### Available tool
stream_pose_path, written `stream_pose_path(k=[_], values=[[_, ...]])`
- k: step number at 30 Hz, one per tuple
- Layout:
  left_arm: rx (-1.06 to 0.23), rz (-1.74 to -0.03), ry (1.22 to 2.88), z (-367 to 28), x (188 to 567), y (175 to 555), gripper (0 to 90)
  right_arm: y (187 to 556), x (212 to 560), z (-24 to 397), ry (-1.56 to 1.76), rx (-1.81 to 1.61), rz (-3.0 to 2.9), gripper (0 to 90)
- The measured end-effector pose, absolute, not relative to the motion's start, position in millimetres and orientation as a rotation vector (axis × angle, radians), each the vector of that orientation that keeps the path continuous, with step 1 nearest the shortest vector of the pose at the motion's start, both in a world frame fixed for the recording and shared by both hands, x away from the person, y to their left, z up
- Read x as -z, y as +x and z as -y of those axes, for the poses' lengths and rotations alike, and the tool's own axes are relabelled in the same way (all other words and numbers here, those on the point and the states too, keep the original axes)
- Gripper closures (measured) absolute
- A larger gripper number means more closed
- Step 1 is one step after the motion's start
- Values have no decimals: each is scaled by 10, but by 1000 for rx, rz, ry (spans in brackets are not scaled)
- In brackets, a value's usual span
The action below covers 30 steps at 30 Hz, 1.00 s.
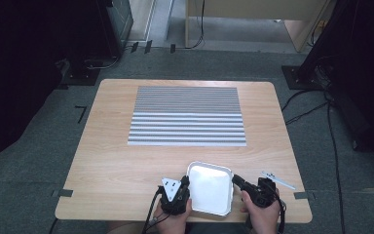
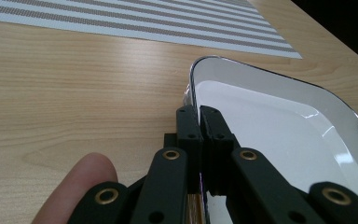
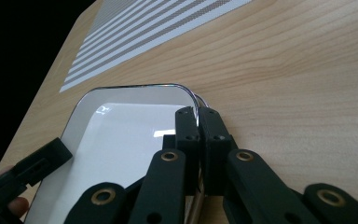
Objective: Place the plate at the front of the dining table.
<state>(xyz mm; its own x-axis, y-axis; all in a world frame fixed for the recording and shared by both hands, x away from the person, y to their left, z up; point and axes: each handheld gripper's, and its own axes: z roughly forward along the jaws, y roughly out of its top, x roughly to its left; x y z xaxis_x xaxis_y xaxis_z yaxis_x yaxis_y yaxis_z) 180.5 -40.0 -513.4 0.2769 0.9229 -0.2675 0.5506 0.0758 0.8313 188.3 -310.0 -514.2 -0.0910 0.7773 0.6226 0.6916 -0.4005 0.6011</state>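
From above, a white tray [image 1: 210,187] with rounded corners lies near the front edge of the wooden table [image 1: 117,161], on the person's side of a striped mat [image 1: 187,116] that lies flat toward the far side of the table. The left tongs [image 1: 183,181] meet the tray's left rim and the right tongs [image 1: 235,179] meet its right rim, each carried by a hand at the table's front edge (the left one bears a grey three-cornered plate). Just to the right of the tray, past the right tongs, a thin pale strip [image 1: 278,180] lies on the wood.

In the left gripper view, the left tongs [image 2: 199,112] are closed down on the tray [image 2: 279,116], the two black jaws nearly together with the thin rim pinched between them. One jaw sits outside the tray over bare wood, the other inside over the glossy white floor. A fingertip [image 2: 81,186] shows to the left of the tray beside the jaws, and the mat [image 2: 135,21] runs across the table beyond the tray.

In the right gripper view, the right tongs [image 3: 198,112] are likewise clamped on the tray's [image 3: 121,135] rim close to a rounded corner, one jaw inside and one outside. Across the tray, the other black tongs [image 3: 53,149] sit at the opposite rim. The mat [image 3: 135,32] lies beyond the tray on the table [image 3: 298,93].
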Motion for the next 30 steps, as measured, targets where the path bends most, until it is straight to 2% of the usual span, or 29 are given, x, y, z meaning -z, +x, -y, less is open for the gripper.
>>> stream_pose_path(k=[7,12,20,30], values=[[-480,-1396,1591,394,5131,1805,875,1954,5169,3138,2089,-1580,-1656,885],[-471,-1396,1583,386,5123,1805,879,1944,5154,3140,2087,-1634,-1652,838],[-469,-1384,1566,387,5100,1792,882,1937,5153,3156,2068,-1640,-1650,871],[-464,-1359,1560,373,5035,1794,894,1851,4986,3073,1912,-1604,-1613,891]])
